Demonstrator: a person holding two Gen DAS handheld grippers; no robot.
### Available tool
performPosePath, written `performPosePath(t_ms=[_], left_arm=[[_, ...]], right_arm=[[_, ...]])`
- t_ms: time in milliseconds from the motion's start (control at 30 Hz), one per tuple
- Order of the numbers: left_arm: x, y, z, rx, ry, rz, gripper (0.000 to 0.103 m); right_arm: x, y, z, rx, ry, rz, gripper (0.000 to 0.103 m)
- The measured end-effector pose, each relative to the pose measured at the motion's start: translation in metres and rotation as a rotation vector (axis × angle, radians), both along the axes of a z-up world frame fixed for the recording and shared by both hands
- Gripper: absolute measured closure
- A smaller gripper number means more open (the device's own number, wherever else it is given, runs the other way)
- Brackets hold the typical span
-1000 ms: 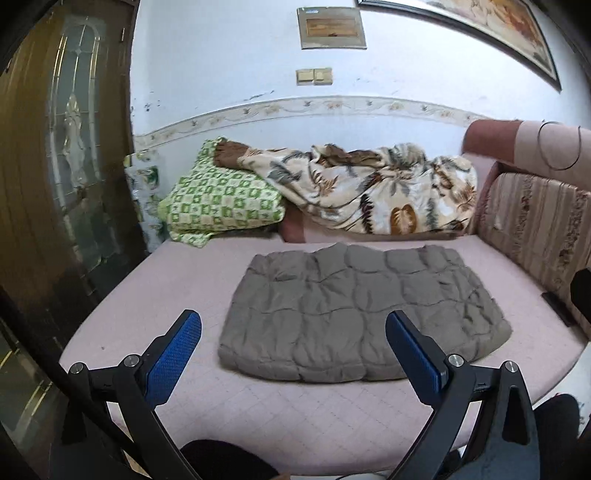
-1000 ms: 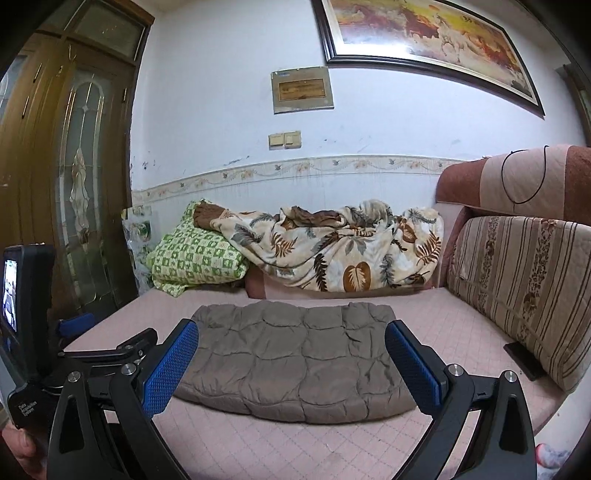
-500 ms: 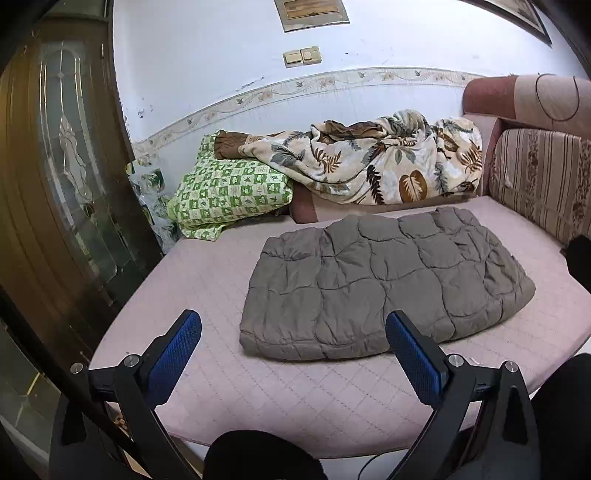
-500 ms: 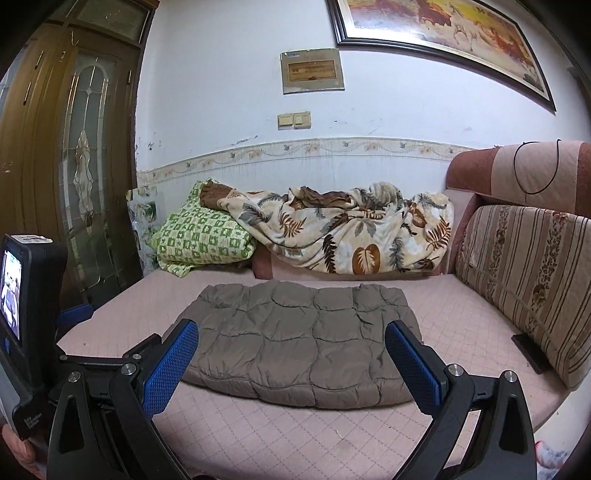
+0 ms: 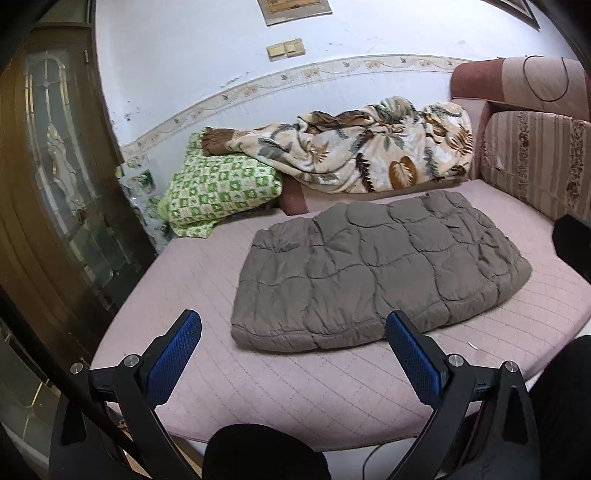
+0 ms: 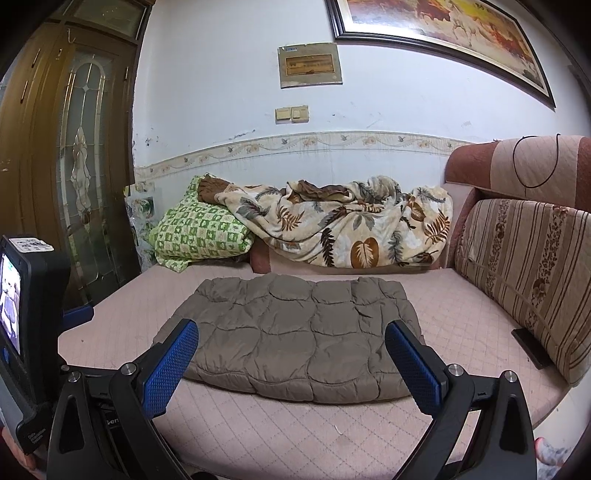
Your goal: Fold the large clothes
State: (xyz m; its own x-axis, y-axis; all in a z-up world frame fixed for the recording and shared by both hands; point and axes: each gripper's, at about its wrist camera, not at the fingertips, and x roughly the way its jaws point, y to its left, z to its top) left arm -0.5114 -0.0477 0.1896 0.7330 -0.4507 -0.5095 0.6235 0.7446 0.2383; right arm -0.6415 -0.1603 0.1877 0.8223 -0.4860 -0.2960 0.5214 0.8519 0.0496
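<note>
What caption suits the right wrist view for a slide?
Open right gripper hovers before a folded grey quilted garment on a pink mattress.

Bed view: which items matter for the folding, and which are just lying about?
For the job:
grey quilted jacket
left gripper, jaws open
right gripper, jaws open

Lying about:
leaf-print blanket
green checked pillow
striped cushion

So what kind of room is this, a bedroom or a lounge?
Probably a lived-in home sitting room that doubles as a sleeping spot. A wide sofa bed with striped cushions holds a leaf-print blanket and a green pillow, and a framed painting hangs above.
</note>
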Motion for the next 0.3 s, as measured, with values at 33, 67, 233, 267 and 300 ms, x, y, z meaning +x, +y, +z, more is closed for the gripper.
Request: performPosePath(t_ms=[33, 67, 233, 267, 300], left_arm=[[0.0001, 0.0002, -0.0006, -0.002, 0.009, -0.008, 0.003], [0.0006, 0.0004, -0.0012, -0.002, 0.011, -0.010, 0.003], [-0.0030, 0.0028, -0.0025, 0.000, -0.033, 0.010, 0.003], [-0.0021, 0.0033, -0.0027, -0.002, -0.030, 0.011, 0.003], [-0.0003, 0.0035, -0.0028, -0.003, -0.021, 0.012, 0.003]], right_arm=[[0.0003, 0.0001, -0.0004, 0.001, 0.001, 0.001, 0.001], [0.0006, 0.0005, -0.0008, 0.001, 0.002, 0.002, 0.001], [0.0019, 0.0004, -0.0017, 0.001, 0.008, 0.005, 0.001], [0.0020, 0.0004, -0.0017, 0.002, 0.008, 0.004, 0.001], [0.0019, 0.0005, -0.0018, 0.002, 0.008, 0.004, 0.001]])
